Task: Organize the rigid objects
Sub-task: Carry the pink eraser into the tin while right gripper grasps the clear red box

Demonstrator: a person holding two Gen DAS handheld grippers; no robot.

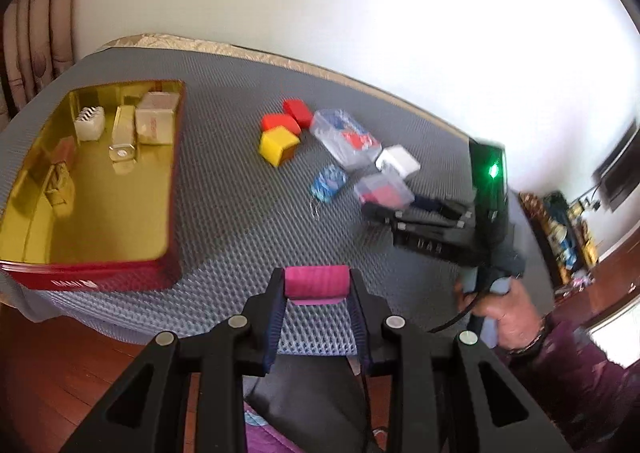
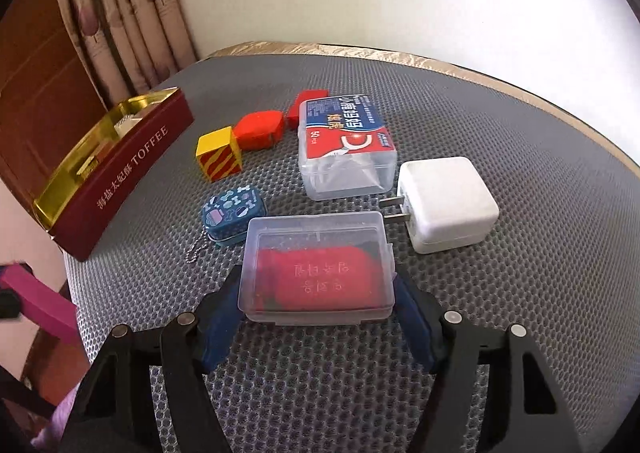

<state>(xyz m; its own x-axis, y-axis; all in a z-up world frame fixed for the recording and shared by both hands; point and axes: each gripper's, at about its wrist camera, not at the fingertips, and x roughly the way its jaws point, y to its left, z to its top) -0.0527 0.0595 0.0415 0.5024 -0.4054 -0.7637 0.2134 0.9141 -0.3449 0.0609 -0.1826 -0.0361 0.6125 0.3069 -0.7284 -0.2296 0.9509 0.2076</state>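
The toffee tin sat open at the mat's left edge. Right of it, the right gripper stood spread around a clear plastic box, apparently unclamped; light, stiff and slick, it likely wanted squeezing on its short sides. The left gripper pinched a pink block just below the tin.

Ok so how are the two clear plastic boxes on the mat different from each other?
The near clear box sits between the right gripper fingers and holds something red under a plain lid with faint embossed characters. The far clear box lies free on the mat, next to the white charger, and shows a blue and red printed label. The far one looks longer. Both are transparent, rectangular and closed.
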